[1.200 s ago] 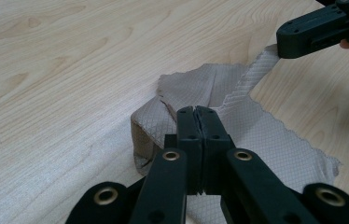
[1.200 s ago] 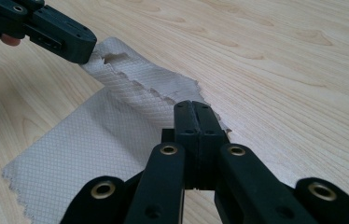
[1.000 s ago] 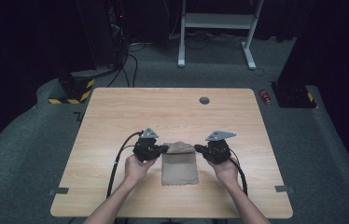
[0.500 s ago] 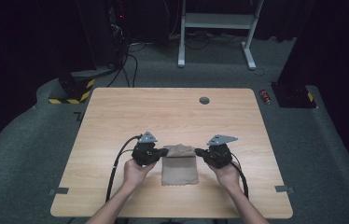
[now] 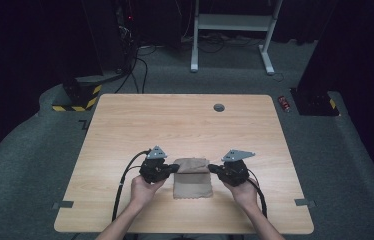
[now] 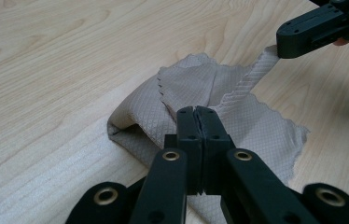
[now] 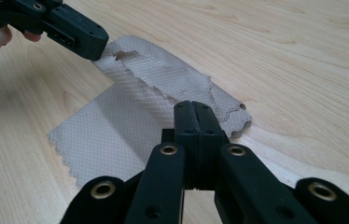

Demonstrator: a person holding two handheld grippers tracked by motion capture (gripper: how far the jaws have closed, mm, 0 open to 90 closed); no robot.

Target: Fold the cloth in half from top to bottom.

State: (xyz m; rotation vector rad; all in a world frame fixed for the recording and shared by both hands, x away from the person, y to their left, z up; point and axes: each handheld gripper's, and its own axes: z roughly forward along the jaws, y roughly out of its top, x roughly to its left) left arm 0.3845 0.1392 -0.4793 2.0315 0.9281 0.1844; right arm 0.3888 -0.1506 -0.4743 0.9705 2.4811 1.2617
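A beige cloth (image 5: 192, 181) lies on the wooden table (image 5: 185, 125) near its front edge, its far edge lifted and folded back over the rest. My left gripper (image 5: 175, 168) is shut on the left corner of that lifted edge, and my right gripper (image 5: 210, 168) is shut on the right corner. In the left gripper view the closed jaws (image 6: 196, 112) pinch the cloth (image 6: 186, 84), and the right gripper (image 6: 280, 42) grips a taut corner at the top right. In the right gripper view the closed jaws (image 7: 192, 108) hold the cloth (image 7: 112, 126), with the left gripper (image 7: 95, 46) on the far corner.
A small dark round grommet (image 5: 218, 107) sits in the table near its far edge. Cables trail from both grippers toward the front edge. Beyond the table are a white desk frame (image 5: 235, 30), a black-and-yellow striped block (image 5: 75, 97) and a red can (image 5: 285, 103) on the floor.
Both grippers have come a little toward the table's front edge, bringing the cloth's far edge with them. Both stay closed on the cloth.
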